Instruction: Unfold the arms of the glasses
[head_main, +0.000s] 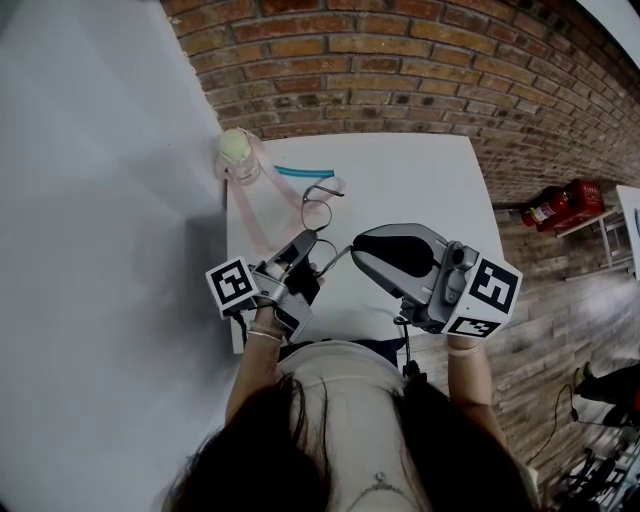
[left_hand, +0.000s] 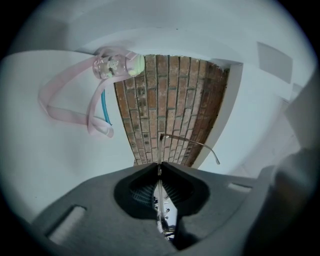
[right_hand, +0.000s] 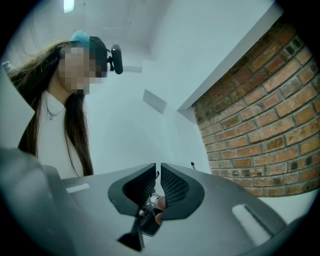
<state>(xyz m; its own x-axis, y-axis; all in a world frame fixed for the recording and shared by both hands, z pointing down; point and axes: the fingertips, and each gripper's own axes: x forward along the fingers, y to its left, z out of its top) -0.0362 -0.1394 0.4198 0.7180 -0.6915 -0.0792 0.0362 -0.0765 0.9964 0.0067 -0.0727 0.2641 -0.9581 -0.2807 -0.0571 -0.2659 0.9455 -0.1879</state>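
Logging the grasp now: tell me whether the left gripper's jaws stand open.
No. The left gripper has its jaws pressed together on the thin frame of the glasses, as the left gripper view shows.

Soft, even light is filling the room, darkening toward the head view's corners. The white tabletop (head_main: 400, 170) is carrying only faint shadows. Both gripper views are bending strongly inside round black borders, and the jaws of the left gripper (left_hand: 160, 167) and right gripper (right_hand: 158, 170) are blurring up close.

The table (head_main: 430, 180) lies bare at right; a jar (head_main: 237, 155) and pink strap (left_hand: 70, 116) crowd its far-left corner.
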